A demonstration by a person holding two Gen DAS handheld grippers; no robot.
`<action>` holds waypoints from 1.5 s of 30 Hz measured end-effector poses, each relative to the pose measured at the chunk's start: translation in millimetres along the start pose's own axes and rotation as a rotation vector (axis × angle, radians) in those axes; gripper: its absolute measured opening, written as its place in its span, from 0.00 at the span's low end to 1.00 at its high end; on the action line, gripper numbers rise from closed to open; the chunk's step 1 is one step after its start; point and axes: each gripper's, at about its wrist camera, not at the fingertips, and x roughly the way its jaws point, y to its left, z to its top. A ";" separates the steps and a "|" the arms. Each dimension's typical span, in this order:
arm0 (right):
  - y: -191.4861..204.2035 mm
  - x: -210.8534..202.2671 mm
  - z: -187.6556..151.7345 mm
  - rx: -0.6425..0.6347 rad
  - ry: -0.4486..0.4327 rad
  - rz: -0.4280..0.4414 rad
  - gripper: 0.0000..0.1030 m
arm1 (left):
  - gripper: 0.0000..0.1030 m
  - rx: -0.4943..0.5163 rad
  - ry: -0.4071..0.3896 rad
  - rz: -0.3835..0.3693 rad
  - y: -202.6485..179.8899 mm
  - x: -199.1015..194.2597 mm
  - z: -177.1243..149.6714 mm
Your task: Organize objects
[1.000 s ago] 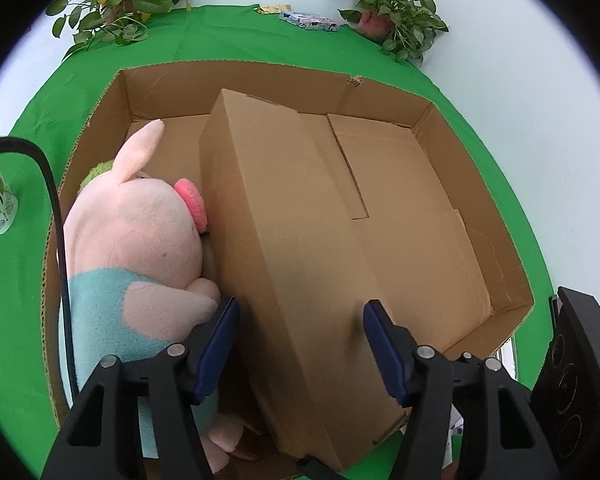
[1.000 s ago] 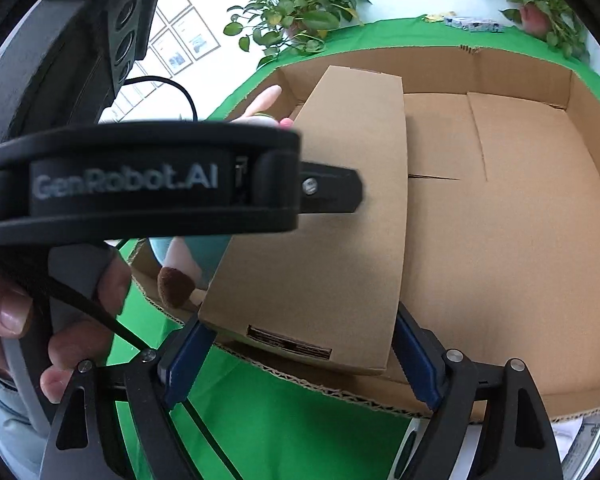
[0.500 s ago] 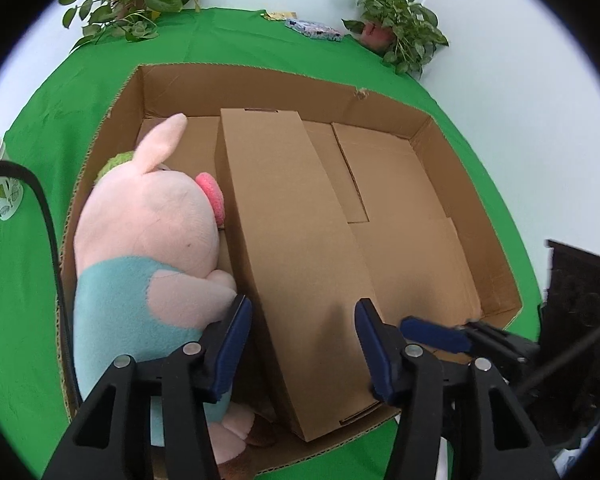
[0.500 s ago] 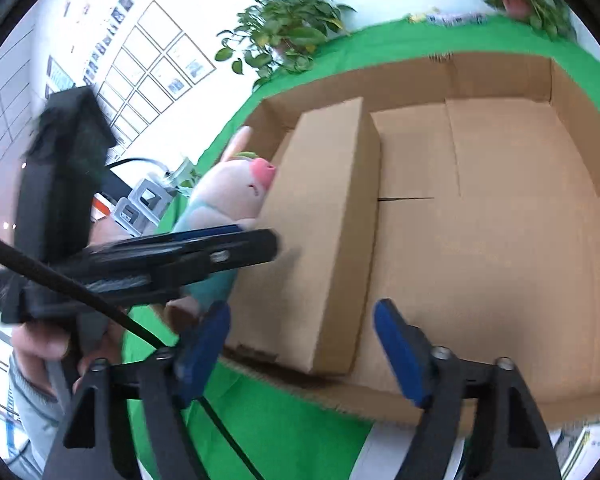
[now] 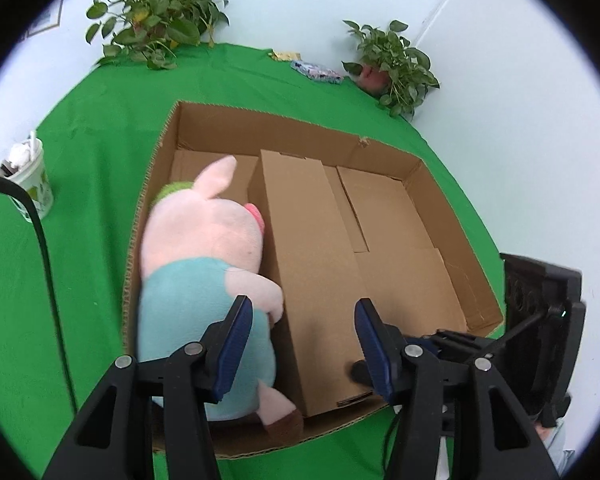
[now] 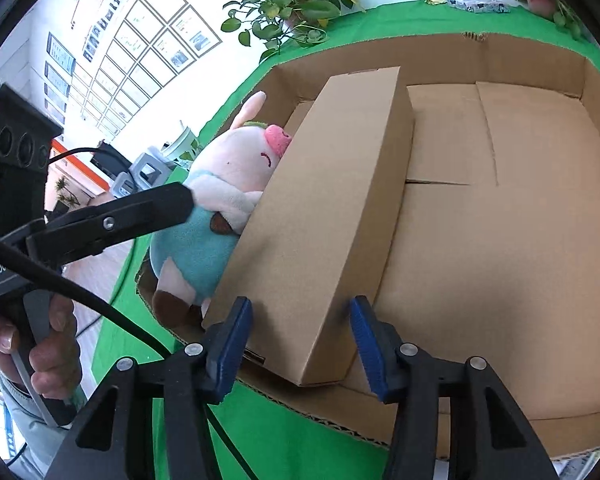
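Cardboard long box [image 5: 312, 264] in open carton [image 5: 440, 184] | beside plush pig [image 5: 204, 256] | both fingers apart, empty

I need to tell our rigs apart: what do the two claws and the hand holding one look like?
Both the left claw and right claw have black angular arms with silver screws and blue pads. The left one carries a black cable and white "GenRob" lettering. The hand wears a light grey sleeve.

The right claw [image 6: 300, 336] hung above the near end of a long carton [image 6: 324, 216], its jaws just narrowed, pads touching nothing. Left of the carton lay a plush pig [image 6: 216, 204], both inside a big open box [image 6: 540, 60]. Farther left, a hand [image 6: 40, 344] held the other claw [image 6: 180, 208].
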 end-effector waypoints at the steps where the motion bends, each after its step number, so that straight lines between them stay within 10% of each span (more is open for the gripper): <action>1: -1.6 -2.8 2.9 0.008 -0.007 0.006 0.51 | 0.52 0.006 -0.008 0.010 1.2 -2.9 -0.2; 6: -5.4 -14.3 21.8 0.036 -0.027 0.009 0.68 | 0.52 0.027 -0.073 0.061 5.7 -19.4 -3.8; 16: 13.6 16.4 27.3 -0.063 0.018 -0.079 0.70 | 0.54 0.096 -0.207 0.148 -3.5 -39.3 -26.6; 20: 18.5 -15.1 5.6 -0.073 -0.072 -0.101 0.72 | 0.57 0.107 -0.263 0.150 -13.0 -49.1 -38.2; 23: 29.0 -55.6 -22.1 -0.126 -0.206 -0.258 0.87 | 0.78 0.130 -0.333 0.189 -30.1 -57.9 -51.4; 27: 49.3 -102.9 -68.3 -0.220 -0.322 -0.403 0.95 | 0.78 0.200 -0.408 0.228 -59.1 -64.9 -68.4; 37: 34.7 -158.6 -123.9 -0.154 -0.350 -0.384 0.95 | 0.78 0.206 -0.268 0.249 -99.3 -29.4 -52.1; 45: 25.7 -169.9 -147.5 -0.117 -0.366 -0.386 0.95 | 0.78 0.261 -0.308 0.212 -134.7 -33.2 -65.1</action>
